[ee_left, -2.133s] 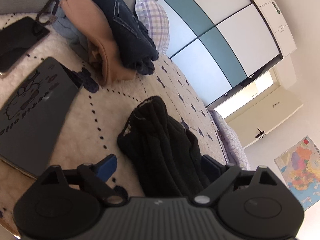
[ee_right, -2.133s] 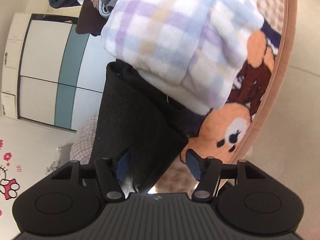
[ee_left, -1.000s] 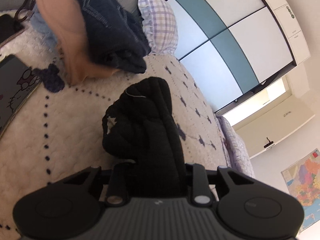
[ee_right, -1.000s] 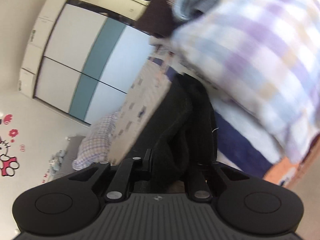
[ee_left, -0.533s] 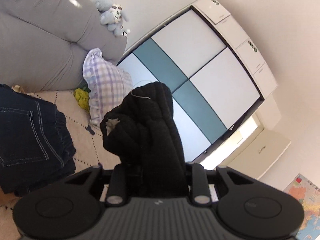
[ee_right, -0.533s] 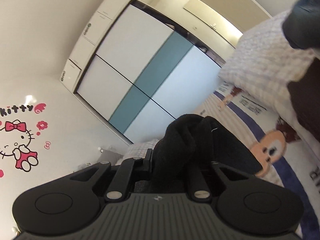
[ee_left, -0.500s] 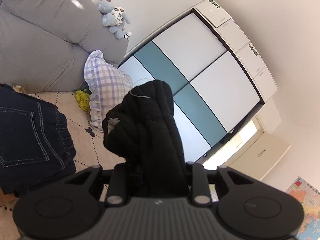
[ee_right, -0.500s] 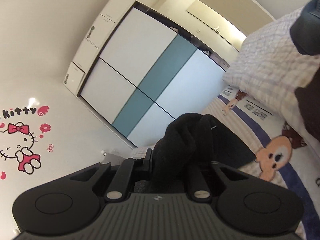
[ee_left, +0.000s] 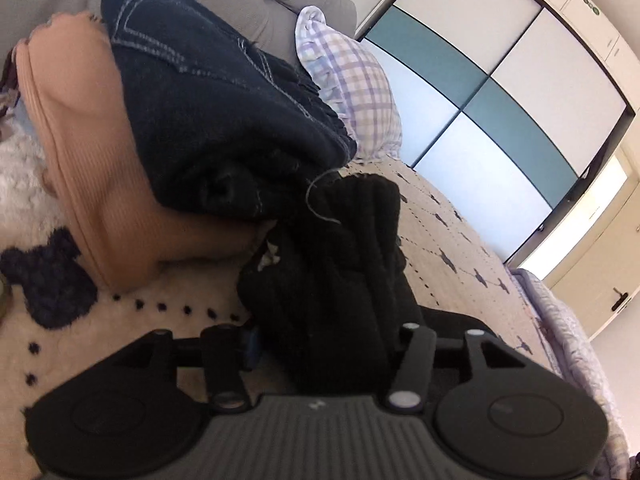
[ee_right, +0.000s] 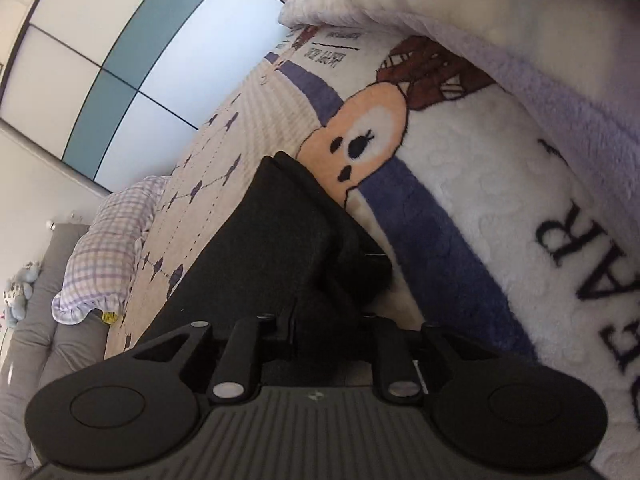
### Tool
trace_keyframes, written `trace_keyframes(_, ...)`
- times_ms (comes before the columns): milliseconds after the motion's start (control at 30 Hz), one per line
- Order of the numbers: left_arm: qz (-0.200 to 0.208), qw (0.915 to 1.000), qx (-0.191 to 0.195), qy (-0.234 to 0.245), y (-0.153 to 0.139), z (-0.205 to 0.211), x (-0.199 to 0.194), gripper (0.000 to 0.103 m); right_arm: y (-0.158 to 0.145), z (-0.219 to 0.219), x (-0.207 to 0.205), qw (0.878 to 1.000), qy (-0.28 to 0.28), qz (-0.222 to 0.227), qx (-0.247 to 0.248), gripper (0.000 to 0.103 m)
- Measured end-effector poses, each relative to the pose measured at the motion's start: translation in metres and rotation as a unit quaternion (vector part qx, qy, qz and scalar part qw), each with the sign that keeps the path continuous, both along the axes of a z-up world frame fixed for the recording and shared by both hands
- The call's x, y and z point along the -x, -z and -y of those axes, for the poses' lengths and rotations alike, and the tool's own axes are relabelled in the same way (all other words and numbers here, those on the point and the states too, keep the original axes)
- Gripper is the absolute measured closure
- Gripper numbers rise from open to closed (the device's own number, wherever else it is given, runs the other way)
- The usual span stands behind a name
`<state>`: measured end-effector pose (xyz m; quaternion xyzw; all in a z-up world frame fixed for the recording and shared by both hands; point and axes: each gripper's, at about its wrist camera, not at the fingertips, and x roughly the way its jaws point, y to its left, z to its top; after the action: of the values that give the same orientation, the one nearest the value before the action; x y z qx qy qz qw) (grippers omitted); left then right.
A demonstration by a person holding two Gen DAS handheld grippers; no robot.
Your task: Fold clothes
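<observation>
Left: stacked peach top (ee_left: 80, 160) and jeans (ee_left: 208, 112), their folded edges touching the black garment (ee_left: 332, 264). Left gripper (ee_left: 324, 340) opening around that garment, a blue pad clear of the cloth. Bare quilt (ee_left: 452, 248) beyond. Right gripper (ee_right: 332, 320) opening, garment (ee_right: 272, 240) between its jaws, lying on the bed against the blanket (ee_right: 480, 208) edge.

1. The black garment (ee_left: 340, 272) covers the fingertips of the left tongs (ee_left: 324, 344), so any contact with the opening jaws cannot be told.
2. The same garment (ee_right: 280, 240) hides the fingertips of the right tongs (ee_right: 332, 332), also opening.
3. Beside the garment, the tan folded cloth (ee_left: 80, 152) is blurred and runs off the left edge.
4. The white blanket (ee_right: 520, 20) above it is blurred.
</observation>
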<state>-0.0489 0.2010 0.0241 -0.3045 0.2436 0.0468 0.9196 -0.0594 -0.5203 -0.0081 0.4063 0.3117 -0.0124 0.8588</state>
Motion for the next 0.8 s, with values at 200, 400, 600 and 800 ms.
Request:
trace_keyframes(200,-0.002,0.9997,-0.022,-0.006,-0.017,-0.009,0.027,0.035,-0.014,0.001,0.014,0.999,-0.005,0.003,0.048,0.066)
trace_keyframes(400,0.028,0.9973,-0.068,0.000,-0.047,-0.001,0.040,0.028,-0.038,-0.006,0.020,0.982,0.015,0.011,0.188,0.052)
trace_keyframes(600,0.038,0.9952,-0.090,0.001,-0.059,0.008,0.020,0.021,-0.061,-0.013,-0.002,0.957,0.003,0.051,0.285,0.040)
trace_keyframes(800,-0.021,0.9940,-0.108,0.004,-0.037,0.009,-0.015,0.019,-0.040,-0.013,-0.067,0.960,-0.080,0.005,0.268,0.040)
